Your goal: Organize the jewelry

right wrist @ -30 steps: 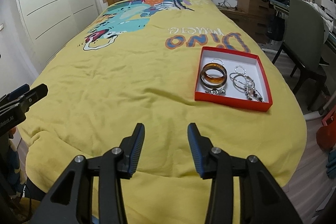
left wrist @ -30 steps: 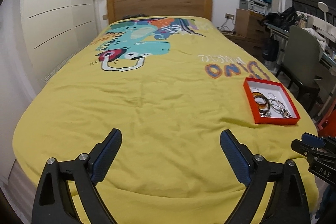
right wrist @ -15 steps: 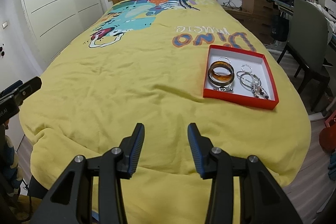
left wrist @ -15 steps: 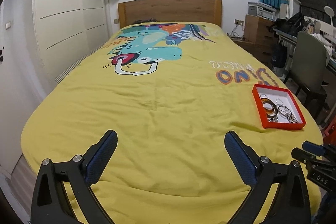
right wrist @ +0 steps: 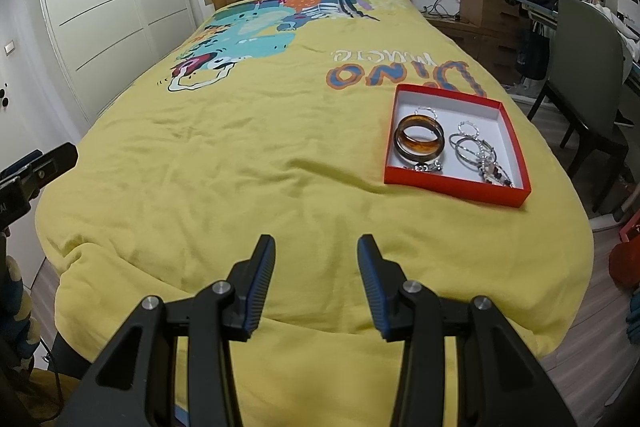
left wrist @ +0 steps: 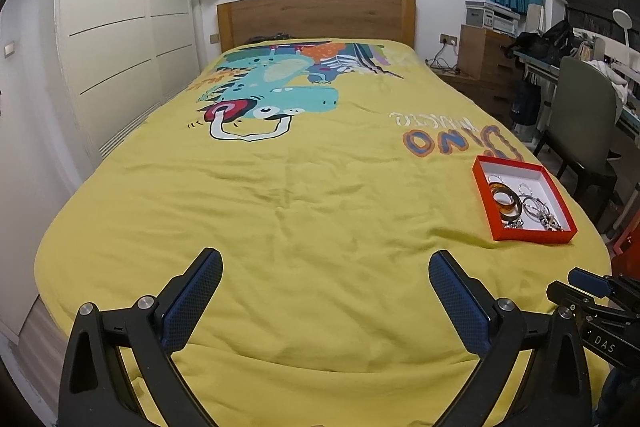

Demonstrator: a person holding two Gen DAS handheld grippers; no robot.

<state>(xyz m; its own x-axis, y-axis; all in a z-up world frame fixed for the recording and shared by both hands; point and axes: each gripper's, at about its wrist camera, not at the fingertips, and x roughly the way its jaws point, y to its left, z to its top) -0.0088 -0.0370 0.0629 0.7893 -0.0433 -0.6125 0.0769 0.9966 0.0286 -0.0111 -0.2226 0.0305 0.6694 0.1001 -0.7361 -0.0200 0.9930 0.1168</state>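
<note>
On the yellow bedspread (right wrist: 248, 155), toward its right edge, we see the red tray (right wrist: 456, 185) with all the visible jewelry inside: an amber bangle (right wrist: 419, 139), silver hoops (right wrist: 468, 143) and a beaded tangle (right wrist: 494, 173). Our left gripper (left wrist: 325, 297) has its jaws wide apart, our right gripper (right wrist: 316, 277) has them moderately apart; both hold nothing, well short of the tray. This fits pieces gathered or pieces awaiting sorting. Any pick should take one piece, clear of the tangle.
</note>
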